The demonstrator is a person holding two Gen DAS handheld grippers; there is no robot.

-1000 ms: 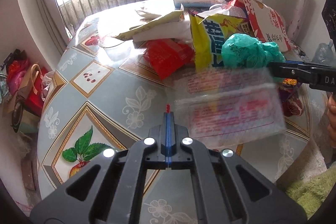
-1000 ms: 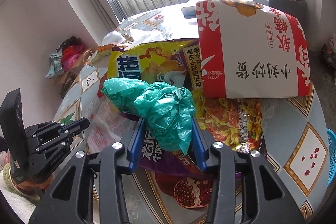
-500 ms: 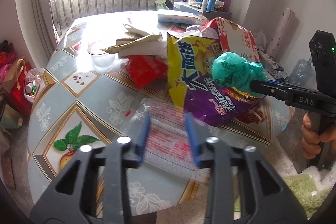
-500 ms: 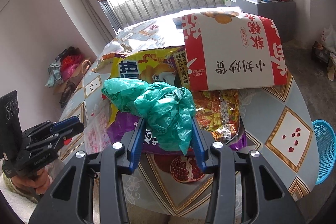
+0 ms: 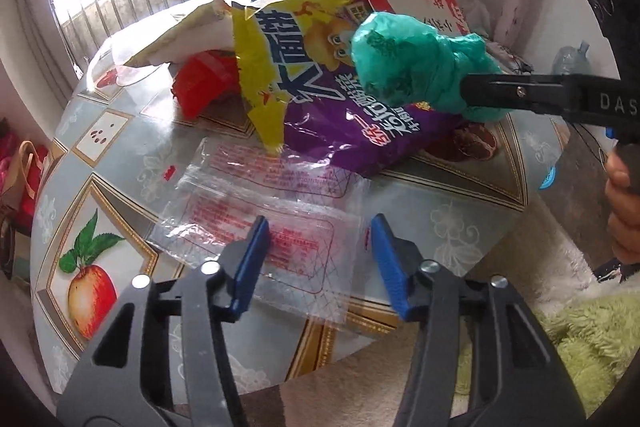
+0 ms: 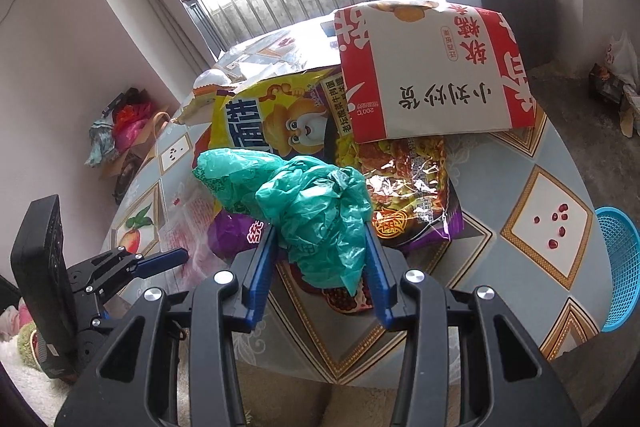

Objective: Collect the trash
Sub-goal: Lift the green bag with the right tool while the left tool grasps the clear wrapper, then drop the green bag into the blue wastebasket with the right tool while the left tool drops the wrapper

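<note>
A clear plastic bag with red print point(image 5: 276, 243) lies flat on the patterned round table point(image 5: 120, 131) near its front edge. My left gripper point(image 5: 320, 227) hovers over it with its jaws apart and closing. The bag shows between the blue fingers, and the pads do not press it. My right gripper point(image 6: 320, 231) is shut on a crumpled green plastic bag point(image 6: 308, 199) and holds it above the table. From the left wrist view the green bag point(image 5: 408, 63) sticks out of the right gripper point(image 5: 466, 89) at the right. The left gripper point(image 6: 176, 257) shows at the lower left of the right wrist view.
A yellow and purple snack bag point(image 5: 320, 95), a red wrapper point(image 5: 204, 83) and a red and white paper bag point(image 6: 432, 67) are piled mid-table. A blue basket point(image 6: 618, 267) stands on the floor right of the table. A hand point(image 5: 624, 211) grips the right tool.
The left gripper was shut on the clear bag a second ago. It has let go, and the bag now lies on the table under its parted fingers. The right gripper still holds the green bag.
</note>
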